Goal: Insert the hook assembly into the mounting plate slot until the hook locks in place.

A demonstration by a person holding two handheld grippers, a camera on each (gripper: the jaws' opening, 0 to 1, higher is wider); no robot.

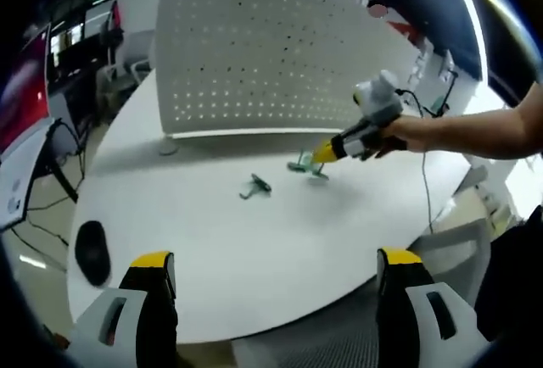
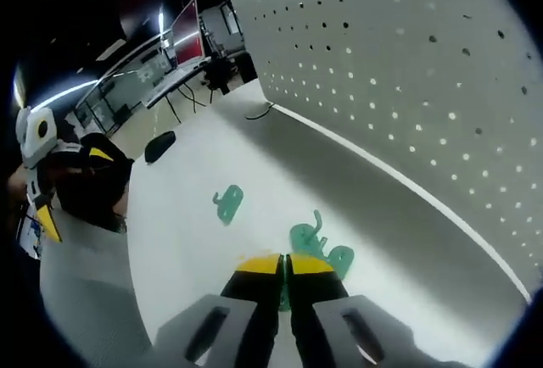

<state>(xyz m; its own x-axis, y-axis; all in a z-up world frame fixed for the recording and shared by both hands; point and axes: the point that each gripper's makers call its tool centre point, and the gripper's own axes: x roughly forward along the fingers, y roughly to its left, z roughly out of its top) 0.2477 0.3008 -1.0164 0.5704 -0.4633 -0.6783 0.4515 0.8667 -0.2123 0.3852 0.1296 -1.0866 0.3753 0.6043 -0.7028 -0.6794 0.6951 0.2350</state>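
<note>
In the left gripper view, the left tongs [image 1: 276, 270] stand wide apart with nothing between them, held back over the near edge of the white surface [image 1: 254, 241]. A flat black object [image 1: 92, 251] lies on the surface off to the left, near its edge. Further in, a small green hook [image 1: 255, 186] lies alone near the middle, apart from a second green hook [image 1: 305, 165] to its right. The right tongs [image 1: 325, 153], held by a hand [image 1: 407, 135] reaching in from the right, meet that second hook at their yellow tips.

In the right gripper view, the right tongs [image 2: 285, 264] have their yellow tips pressed together right at the second hook [image 2: 316, 245]; whether they pinch part of it cannot be told. The lone hook [image 2: 227, 203] lies beyond. Behind everything stands a white perforated board [image 1: 271, 46], upright at the far side of the surface, with a cable [image 2: 257, 114] near its foot.
</note>
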